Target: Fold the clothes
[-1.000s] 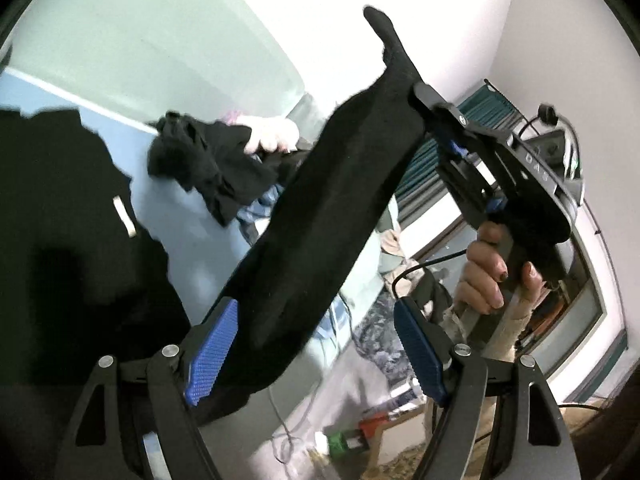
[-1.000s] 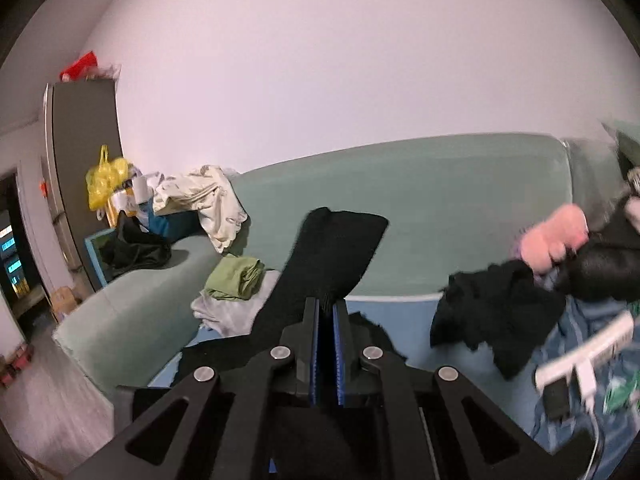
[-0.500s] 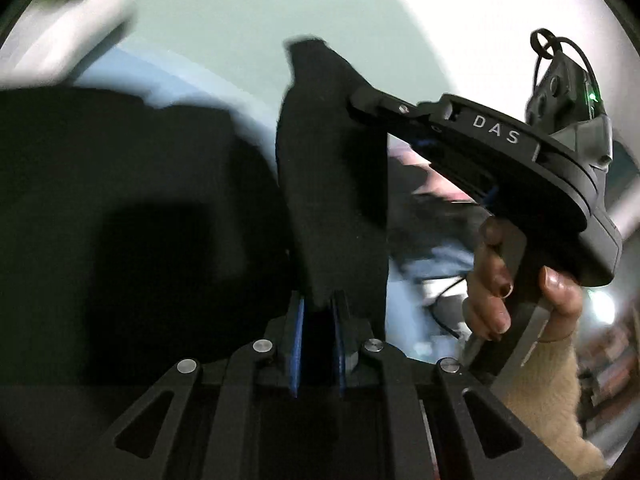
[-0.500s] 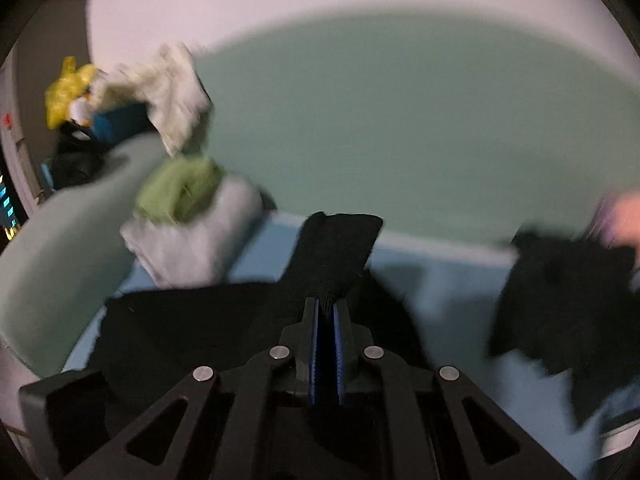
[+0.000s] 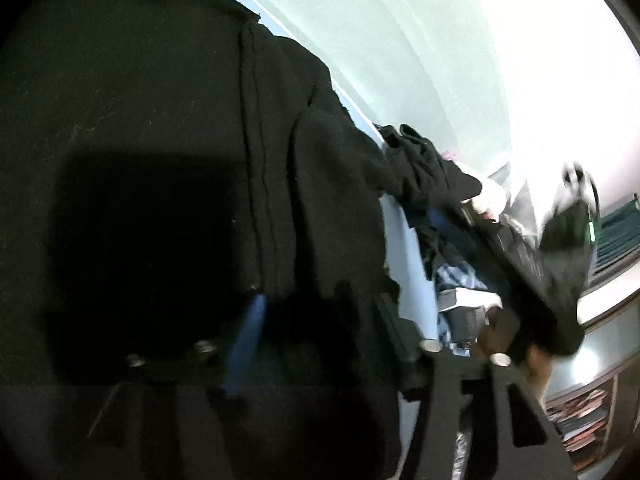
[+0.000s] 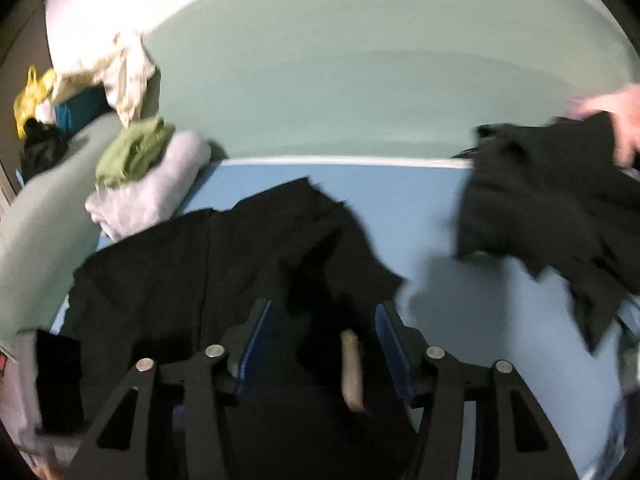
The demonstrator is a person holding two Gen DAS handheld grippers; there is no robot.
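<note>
A black garment [image 6: 224, 264] lies spread on the blue sofa seat [image 6: 420, 216]. My right gripper [image 6: 324, 344] is open just above its near edge, with black cloth lying between the blue pads, not clamped. In the left wrist view the same black garment [image 5: 160, 160] fills most of the frame right in front of the lens. My left gripper [image 5: 332, 344] is open; one blue pad [image 5: 248, 344] shows at the left, and the right finger is dark and partly hidden by cloth.
A folded stack of green [image 6: 132, 152] and grey [image 6: 156, 196] clothes sits at the sofa's left end, under a cream garment [image 6: 116, 68]. A crumpled black pile [image 6: 560, 208] lies at the right. The green backrest [image 6: 360, 80] is behind. Shelves [image 5: 588, 420] show at lower right.
Both grippers have opened and let go of the black sleeve, which now lies on the garment. The left gripper dropped close onto the cloth; the right gripper lowered toward the seat.
</note>
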